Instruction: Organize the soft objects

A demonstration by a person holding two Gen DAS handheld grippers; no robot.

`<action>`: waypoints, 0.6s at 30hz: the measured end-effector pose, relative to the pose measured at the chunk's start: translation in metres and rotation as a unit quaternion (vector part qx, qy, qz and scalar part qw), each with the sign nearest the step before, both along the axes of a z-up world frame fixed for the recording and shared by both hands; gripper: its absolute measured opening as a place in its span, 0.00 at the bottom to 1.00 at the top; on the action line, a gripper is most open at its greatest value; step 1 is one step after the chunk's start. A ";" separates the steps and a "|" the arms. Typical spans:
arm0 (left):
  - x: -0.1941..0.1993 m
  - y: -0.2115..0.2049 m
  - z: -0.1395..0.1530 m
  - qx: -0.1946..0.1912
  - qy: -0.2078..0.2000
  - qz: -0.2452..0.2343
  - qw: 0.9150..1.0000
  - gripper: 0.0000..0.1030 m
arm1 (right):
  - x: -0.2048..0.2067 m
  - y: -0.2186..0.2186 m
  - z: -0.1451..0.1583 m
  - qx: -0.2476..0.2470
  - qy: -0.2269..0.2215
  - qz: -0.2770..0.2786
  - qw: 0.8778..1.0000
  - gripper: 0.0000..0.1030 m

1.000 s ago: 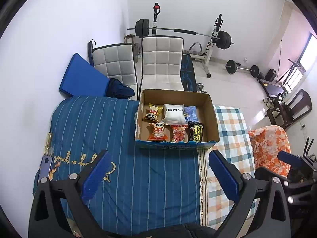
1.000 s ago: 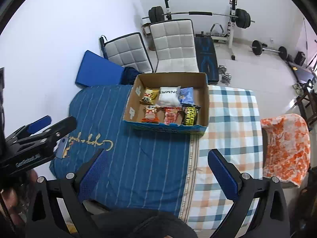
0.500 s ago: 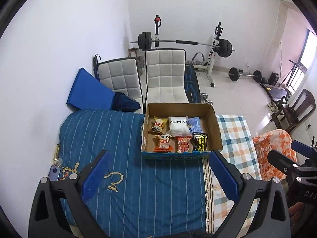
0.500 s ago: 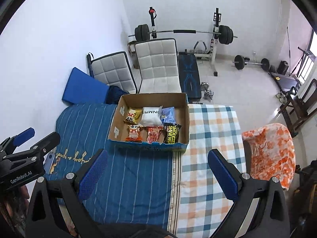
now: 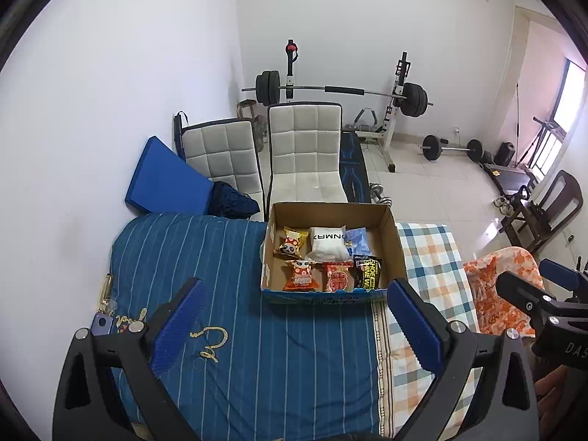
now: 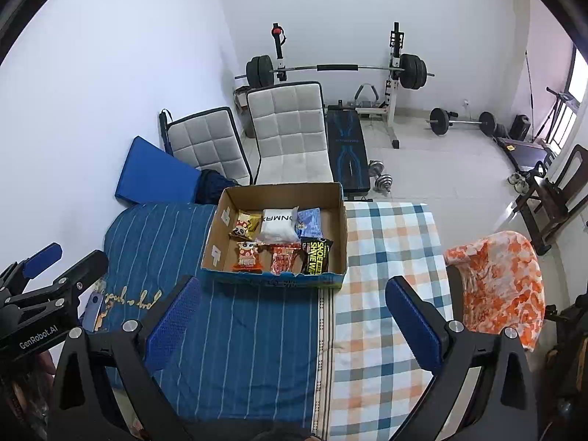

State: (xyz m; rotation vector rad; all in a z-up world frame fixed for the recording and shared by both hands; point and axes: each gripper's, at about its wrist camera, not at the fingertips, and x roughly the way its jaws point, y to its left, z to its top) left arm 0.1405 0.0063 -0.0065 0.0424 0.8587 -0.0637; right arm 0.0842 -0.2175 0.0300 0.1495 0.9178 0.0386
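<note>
Both tools were held high above the bed, jaws spread wide and nothing gripped: the left tool [image 5: 294,316] and the right tool [image 6: 290,312]. The cardboard box [image 5: 395,242] of snack packets [image 6: 281,244] was seen at frame centre on the blue striped cover [image 5: 228,330]. Only the right view showed the checked blanket [image 6: 386,257] fully. What was probably a phone [image 5: 101,323] lay lower left. A barbell rack [image 6: 338,70] stood behind.

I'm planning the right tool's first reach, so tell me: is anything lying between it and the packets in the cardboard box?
Nothing visible lies on the way. Only bare blue striped bedding lies between the open right tool and the cardboard box. The box's near wall stands in front of the packets, so the reach likely has to come from above.
</note>
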 end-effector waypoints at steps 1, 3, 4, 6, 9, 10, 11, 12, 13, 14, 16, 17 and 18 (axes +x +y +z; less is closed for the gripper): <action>-0.001 0.000 0.001 0.001 -0.001 0.001 1.000 0.98 | -0.001 0.000 0.001 -0.001 -0.003 -0.002 1.000 0.99; -0.002 0.000 0.002 0.001 -0.003 0.001 1.000 0.98 | -0.002 0.000 0.003 -0.003 -0.006 -0.004 1.000 0.99; -0.003 0.000 0.002 0.001 -0.003 0.001 1.000 0.98 | -0.003 0.000 0.004 -0.004 -0.008 -0.006 1.000 0.99; -0.003 0.000 0.002 0.001 -0.003 0.002 1.000 0.98 | -0.004 0.000 0.005 -0.003 -0.009 -0.007 1.000 0.99; -0.004 -0.001 0.004 0.001 -0.005 0.002 1.000 0.98 | -0.004 0.000 0.005 -0.004 -0.009 -0.008 1.000 0.99; -0.005 -0.001 0.004 0.000 -0.005 0.002 1.000 0.98 | -0.005 -0.001 0.006 -0.003 -0.009 -0.009 1.000 0.99; -0.004 -0.001 0.004 0.000 -0.006 0.001 1.000 0.98 | -0.005 -0.001 0.006 -0.003 -0.009 -0.010 1.000 0.99; -0.005 -0.001 0.004 -0.001 -0.006 0.001 1.000 0.98 | -0.006 -0.001 0.006 -0.003 -0.009 -0.011 1.000 0.99; -0.006 -0.002 0.005 -0.001 -0.007 0.001 1.000 0.98 | -0.006 -0.002 0.006 -0.001 -0.008 -0.010 1.000 0.99; -0.006 -0.002 0.005 -0.001 -0.008 0.001 1.000 0.98 | -0.007 -0.002 0.006 0.001 -0.007 -0.011 1.000 0.99; -0.007 -0.003 0.007 -0.002 -0.011 0.001 1.000 0.98 | -0.009 -0.003 0.005 0.003 -0.006 -0.013 1.000 0.99; -0.008 -0.003 0.008 -0.002 -0.012 0.001 1.000 0.98 | -0.010 -0.004 0.005 0.004 -0.005 -0.013 1.000 0.99; -0.007 -0.004 0.008 -0.001 -0.012 0.001 1.000 0.98 | -0.010 -0.004 0.005 0.003 -0.005 -0.014 1.000 0.99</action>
